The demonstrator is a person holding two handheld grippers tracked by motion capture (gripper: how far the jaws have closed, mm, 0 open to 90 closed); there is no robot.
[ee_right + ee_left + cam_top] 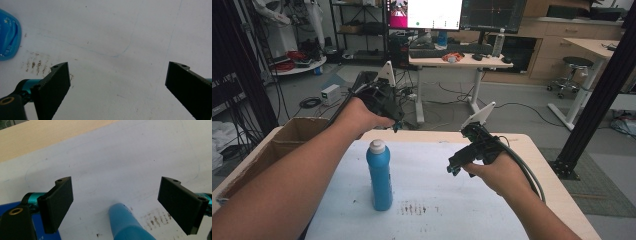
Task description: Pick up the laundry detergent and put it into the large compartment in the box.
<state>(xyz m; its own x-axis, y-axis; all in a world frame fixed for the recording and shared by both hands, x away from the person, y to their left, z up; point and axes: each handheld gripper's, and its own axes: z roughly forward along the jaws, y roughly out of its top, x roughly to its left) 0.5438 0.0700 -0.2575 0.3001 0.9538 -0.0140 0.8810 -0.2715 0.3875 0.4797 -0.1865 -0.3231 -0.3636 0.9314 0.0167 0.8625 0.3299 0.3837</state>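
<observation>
On the white sheet covering the wooden table (539,165), a tall blue plastic bottle with a white cap (379,175) stood upright, untouched. L gripper (395,121) hovered above and behind it, jaws wide, nothing held. R gripper (454,169) sat well apart to the right, also wide open and empty. I judged this the approach step; next move needs L lowered to straddle the bottle. Bottle contents couldn't be told. Brown cardboard box (287,137) at left: interior not visible.

Blue bottle (379,177) glossy smooth plastic; white sheet (437,195) matt, stained; table (539,165) pale wood; box (287,142) cardboard.
</observation>
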